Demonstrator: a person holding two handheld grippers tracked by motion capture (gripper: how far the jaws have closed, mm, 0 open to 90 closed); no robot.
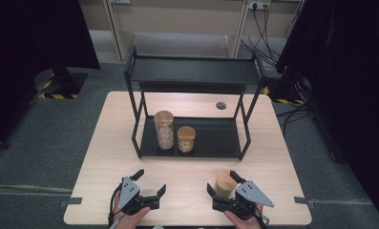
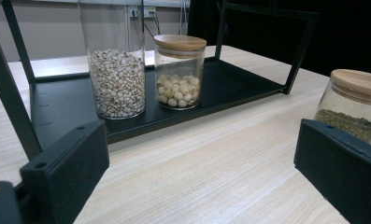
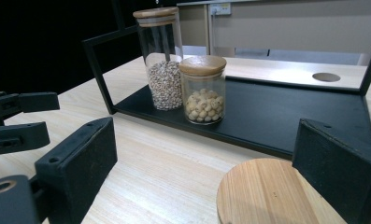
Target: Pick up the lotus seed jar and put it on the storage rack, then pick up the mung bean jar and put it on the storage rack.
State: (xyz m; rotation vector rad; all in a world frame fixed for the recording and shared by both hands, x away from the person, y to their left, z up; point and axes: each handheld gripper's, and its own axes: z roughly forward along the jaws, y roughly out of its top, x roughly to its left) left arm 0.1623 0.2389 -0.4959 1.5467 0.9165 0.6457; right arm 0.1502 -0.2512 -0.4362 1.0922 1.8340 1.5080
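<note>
Light wood table (image 1: 106,157) fills centre of high view. On it, upper middle, a black two-tier metal rack (image 1: 192,71), top shelf bare. Its lower tray holds two glass jars w/ wooden lids side by side: tall grain jar (image 1: 164,130) left, short jar of pale round seeds (image 1: 186,139) right of it, near but prob. not touching. They sit at tray's left, leaving room to the right, likely for a third jar.

That third jar (image 1: 224,183), wooden lid, greenish contents, stands on the table at lower right, in front of rack. Right gripper (image 1: 221,183) straddles it, jaws spread wide; pads seem not yet pressing, though the view is poor, so approach not grasp. Left gripper (image 1: 152,182), lower left, jaws released, nothing between them, parked clear.
</note>
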